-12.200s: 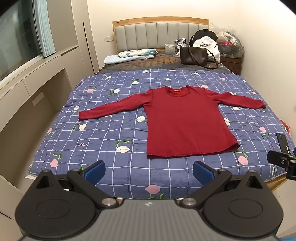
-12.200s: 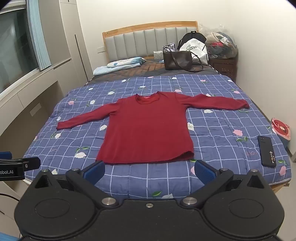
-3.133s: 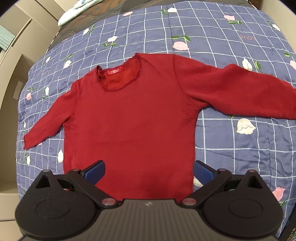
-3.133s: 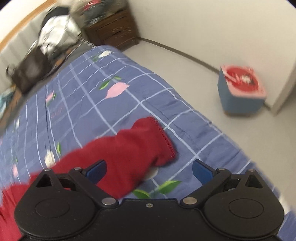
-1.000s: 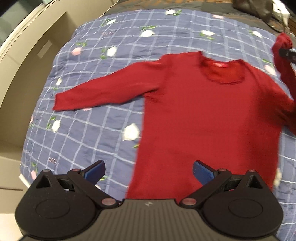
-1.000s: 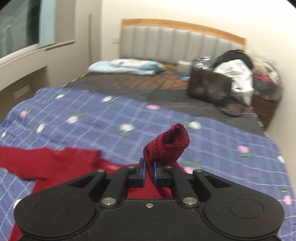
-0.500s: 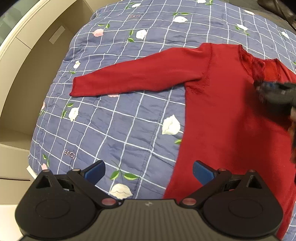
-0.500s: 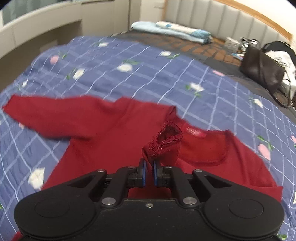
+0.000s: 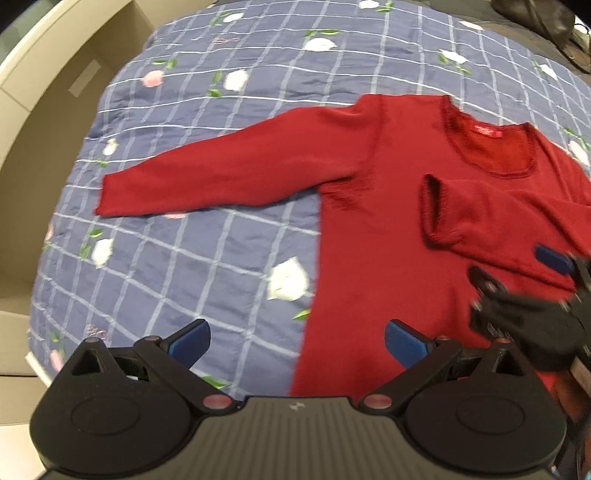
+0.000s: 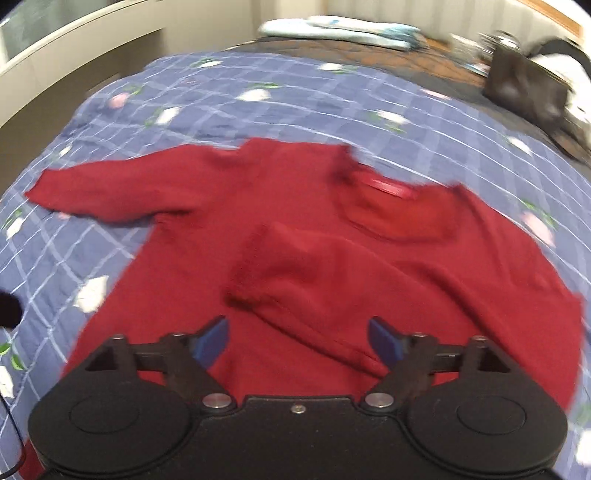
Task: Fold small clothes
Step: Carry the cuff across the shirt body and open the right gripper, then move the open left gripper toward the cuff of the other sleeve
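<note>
A dark red long-sleeved sweater (image 9: 373, 229) lies flat on the bed, collar toward the headboard. One sleeve (image 9: 491, 221) is folded across its chest, cuff near the middle; the other sleeve (image 9: 207, 181) stretches out over the quilt. My left gripper (image 9: 297, 341) hovers open above the sweater's lower left edge, holding nothing. My right gripper (image 10: 297, 339) is open just behind the folded sleeve (image 10: 314, 280), which lies loose on the body (image 10: 207, 236). The right gripper also shows blurred at the right edge of the left wrist view.
The blue checked floral quilt (image 9: 207, 74) covers the bed. A beige ledge and cabinet (image 9: 40, 81) run along the left side. A dark handbag (image 10: 524, 88) and a light blue pillow (image 10: 343, 29) sit by the headboard.
My right gripper laid the sleeve cuff on the sweater's chest, opened and let it go. The left gripper shifted slightly and stayed open.
</note>
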Action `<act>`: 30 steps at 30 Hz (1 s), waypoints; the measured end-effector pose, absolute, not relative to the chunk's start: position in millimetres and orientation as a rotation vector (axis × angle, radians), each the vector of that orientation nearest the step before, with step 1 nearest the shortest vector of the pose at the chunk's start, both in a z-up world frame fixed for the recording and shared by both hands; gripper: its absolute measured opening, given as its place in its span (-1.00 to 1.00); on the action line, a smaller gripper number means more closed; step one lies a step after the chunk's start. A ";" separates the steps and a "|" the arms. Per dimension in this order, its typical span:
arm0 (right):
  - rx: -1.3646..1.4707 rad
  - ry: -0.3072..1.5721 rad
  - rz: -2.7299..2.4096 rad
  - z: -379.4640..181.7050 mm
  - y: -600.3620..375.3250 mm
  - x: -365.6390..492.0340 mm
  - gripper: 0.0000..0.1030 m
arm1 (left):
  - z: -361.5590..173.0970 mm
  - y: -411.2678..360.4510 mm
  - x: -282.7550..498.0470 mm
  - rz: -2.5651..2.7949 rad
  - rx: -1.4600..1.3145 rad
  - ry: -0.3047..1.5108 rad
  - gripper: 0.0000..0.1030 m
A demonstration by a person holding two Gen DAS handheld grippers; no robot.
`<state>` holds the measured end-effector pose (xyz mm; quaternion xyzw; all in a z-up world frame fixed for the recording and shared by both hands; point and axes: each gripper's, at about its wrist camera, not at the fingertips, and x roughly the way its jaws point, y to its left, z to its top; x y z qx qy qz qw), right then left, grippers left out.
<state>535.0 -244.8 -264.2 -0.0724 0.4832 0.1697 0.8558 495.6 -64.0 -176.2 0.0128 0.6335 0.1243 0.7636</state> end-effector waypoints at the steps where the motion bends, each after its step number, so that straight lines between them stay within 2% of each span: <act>1: -0.138 1.014 0.317 -263.0 -259.7 532.1 0.78 | -179.4 -68.5 499.8 0.260 0.021 1.375 0.99; 4: -0.116 1.008 0.184 -261.9 -301.7 528.5 0.93 | -192.4 -84.4 515.1 0.227 0.011 1.366 0.99; 14: -0.024 1.023 -0.192 -278.1 -442.7 558.0 0.96 | -247.5 -124.3 569.8 0.259 -0.026 1.365 0.99; 22: -0.042 1.109 -0.197 -310.2 -482.7 585.3 0.99 | -285.4 -133.0 595.4 0.388 0.046 1.426 0.99; 30: 0.011 1.060 -0.165 -314.4 -492.4 561.9 0.99 | -300.8 -116.1 583.0 0.440 -0.037 1.463 1.00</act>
